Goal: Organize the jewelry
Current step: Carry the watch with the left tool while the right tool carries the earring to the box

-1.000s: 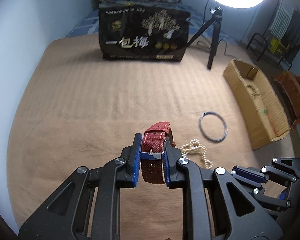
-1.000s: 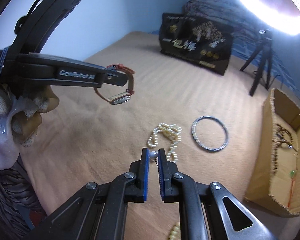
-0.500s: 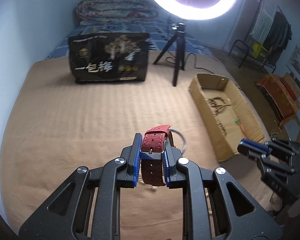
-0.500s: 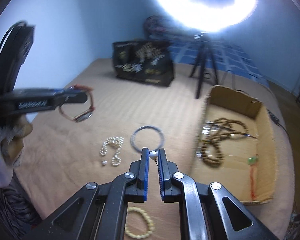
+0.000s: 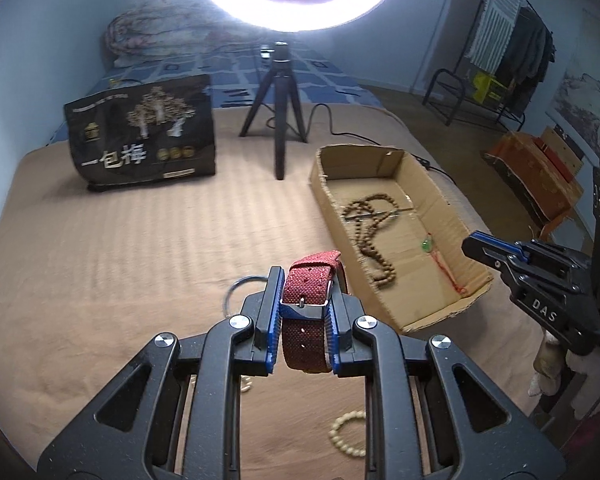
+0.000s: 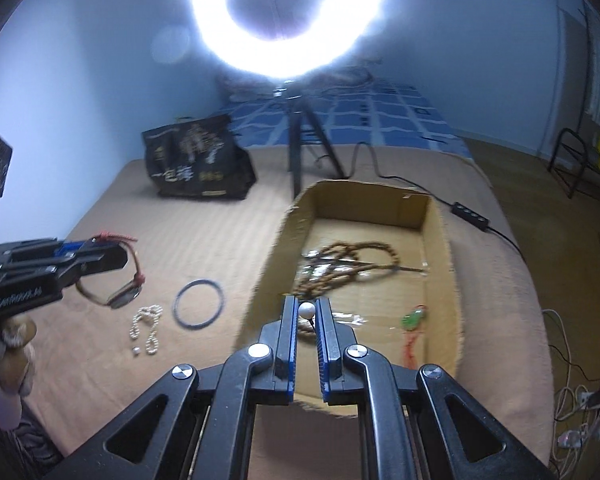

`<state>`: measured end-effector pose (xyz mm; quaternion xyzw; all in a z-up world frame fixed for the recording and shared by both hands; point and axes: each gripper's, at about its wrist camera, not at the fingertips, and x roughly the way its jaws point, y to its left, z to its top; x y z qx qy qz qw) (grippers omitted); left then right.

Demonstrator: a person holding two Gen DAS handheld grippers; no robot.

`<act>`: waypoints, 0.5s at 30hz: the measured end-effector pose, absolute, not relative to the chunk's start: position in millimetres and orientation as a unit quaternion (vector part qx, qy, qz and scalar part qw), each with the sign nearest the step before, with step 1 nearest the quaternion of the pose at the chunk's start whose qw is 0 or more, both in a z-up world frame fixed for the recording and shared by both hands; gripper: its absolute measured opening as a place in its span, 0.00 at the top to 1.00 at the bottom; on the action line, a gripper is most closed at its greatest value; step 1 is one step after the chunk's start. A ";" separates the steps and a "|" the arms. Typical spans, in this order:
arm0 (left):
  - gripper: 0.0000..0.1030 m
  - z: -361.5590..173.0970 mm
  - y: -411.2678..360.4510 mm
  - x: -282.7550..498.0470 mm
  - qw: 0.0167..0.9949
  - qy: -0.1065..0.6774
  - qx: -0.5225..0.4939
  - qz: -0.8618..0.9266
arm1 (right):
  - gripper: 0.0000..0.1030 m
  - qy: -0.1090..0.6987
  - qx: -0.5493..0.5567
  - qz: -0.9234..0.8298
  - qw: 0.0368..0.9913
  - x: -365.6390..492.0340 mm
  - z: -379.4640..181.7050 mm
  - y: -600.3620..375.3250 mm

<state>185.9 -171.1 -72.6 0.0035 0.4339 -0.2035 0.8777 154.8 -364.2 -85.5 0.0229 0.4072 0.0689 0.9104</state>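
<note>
My left gripper (image 5: 303,294) is shut on a red fabric-strap watch (image 5: 309,285) and holds it above the bed, left of the cardboard box (image 5: 432,316). From the right wrist view the watch (image 6: 118,294) hangs from that gripper (image 6: 112,258). My right gripper (image 6: 307,312) is shut on a small white pearl (image 6: 307,311), above the near end of the box (image 6: 440,224). The box holds a brown bead necklace (image 6: 340,260) and a green pendant (image 6: 414,316). A dark bangle (image 6: 199,303), a pearl strand (image 6: 146,326) and a bead bracelet (image 5: 346,434) lie on the bed.
A ring light on a black tripod (image 5: 278,128) stands behind the box, with its cable and switch (image 6: 470,212) trailing right. A black printed bag (image 5: 142,146) stands at the back left. A folded quilt (image 5: 160,36) lies farther back. The bed edge drops off right of the box.
Both grippers have moved right toward the box. The right gripper with the pearl is now over the box's near end; the left one with the watch is closer to the box's left wall.
</note>
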 end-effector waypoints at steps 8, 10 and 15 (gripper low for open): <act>0.83 -80.3 -204.3 190.1 0.874 0.433 0.014 -0.218 | 0.94 0.410 0.036 0.042 0.910 167.3 -92.3 -392.3; 0.83 -83.2 -212.9 190.9 0.873 0.435 0.018 -0.221 | 0.94 0.412 0.037 0.037 0.910 169.7 -94.8 -396.2; 0.83 -88.7 -228.9 193.7 0.872 0.433 0.025 -0.225 | 0.94 0.415 0.043 0.028 0.908 175.6 -100.3 -406.5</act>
